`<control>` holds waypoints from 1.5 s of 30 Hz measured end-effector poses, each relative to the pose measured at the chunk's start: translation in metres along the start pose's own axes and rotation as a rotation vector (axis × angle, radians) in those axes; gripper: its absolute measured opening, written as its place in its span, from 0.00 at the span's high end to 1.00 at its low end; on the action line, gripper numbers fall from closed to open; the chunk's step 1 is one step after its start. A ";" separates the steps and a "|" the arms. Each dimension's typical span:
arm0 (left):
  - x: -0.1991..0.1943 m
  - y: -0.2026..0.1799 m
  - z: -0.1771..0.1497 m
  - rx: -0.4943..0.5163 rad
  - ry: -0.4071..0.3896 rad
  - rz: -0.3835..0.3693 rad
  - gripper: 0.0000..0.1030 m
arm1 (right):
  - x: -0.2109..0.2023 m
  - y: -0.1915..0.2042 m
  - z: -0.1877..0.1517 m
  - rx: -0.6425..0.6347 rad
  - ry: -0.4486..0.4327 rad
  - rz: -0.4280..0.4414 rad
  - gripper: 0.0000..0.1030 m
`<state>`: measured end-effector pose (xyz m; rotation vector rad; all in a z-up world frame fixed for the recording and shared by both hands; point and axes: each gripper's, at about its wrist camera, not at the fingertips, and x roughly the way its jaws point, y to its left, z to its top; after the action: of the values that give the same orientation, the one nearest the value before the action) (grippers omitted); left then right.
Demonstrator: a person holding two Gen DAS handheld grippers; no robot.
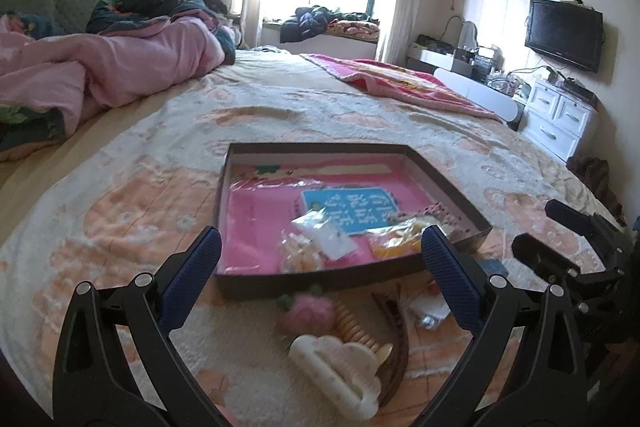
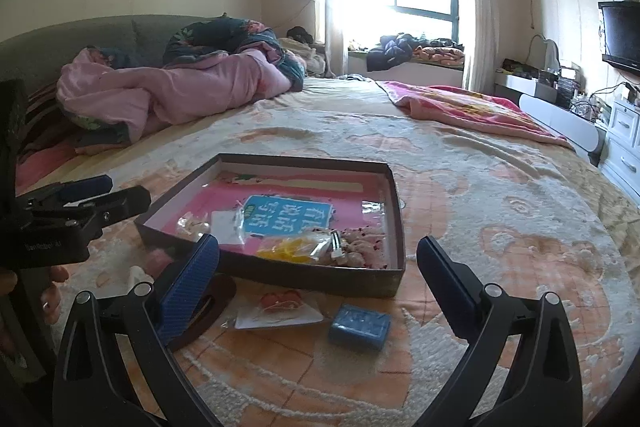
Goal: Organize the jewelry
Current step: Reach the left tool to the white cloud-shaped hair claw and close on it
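We have the shallow box [image 1: 320, 279] flat on the bed [image 1: 120, 195], a few small packets [image 1: 316, 239] lying in its near end. Just short of it, loose on the cover, sit a white cloud-shaped hair clip [image 1: 340, 367], a brown claw clip [image 1: 394, 331], and a small blue box [image 2: 359, 325]. Our left gripper [image 1: 320, 255] hangs spread wide over the clips, holding nothing; our right gripper [image 2: 318, 259] is likewise spread and empty, above the blue box.

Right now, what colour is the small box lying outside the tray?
Blue; the small box shows best in the right wrist view.
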<state>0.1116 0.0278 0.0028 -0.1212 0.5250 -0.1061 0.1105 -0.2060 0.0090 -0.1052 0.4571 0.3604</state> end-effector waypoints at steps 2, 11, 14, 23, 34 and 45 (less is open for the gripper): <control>-0.003 0.002 -0.002 -0.002 0.003 0.011 0.11 | -0.001 0.002 -0.001 -0.002 0.001 0.006 0.06; -0.009 0.011 -0.009 -0.006 0.033 0.050 0.11 | -0.006 0.012 -0.008 -0.014 0.029 0.056 0.06; -0.009 0.015 -0.013 -0.013 0.058 0.051 0.11 | -0.005 0.016 -0.012 -0.021 0.043 0.069 0.06; 0.000 0.025 -0.033 -0.073 0.173 0.022 0.11 | -0.001 0.019 -0.022 -0.037 0.087 0.057 0.06; 0.014 0.021 -0.057 -0.101 0.299 -0.040 0.11 | 0.008 0.011 -0.034 -0.046 0.123 0.044 0.06; 0.026 0.014 -0.066 -0.090 0.352 -0.101 0.34 | 0.018 0.011 -0.038 -0.072 0.138 0.049 0.06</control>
<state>0.1019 0.0319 -0.0689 -0.2195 0.8754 -0.2047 0.1060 -0.1974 -0.0327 -0.1901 0.5843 0.4193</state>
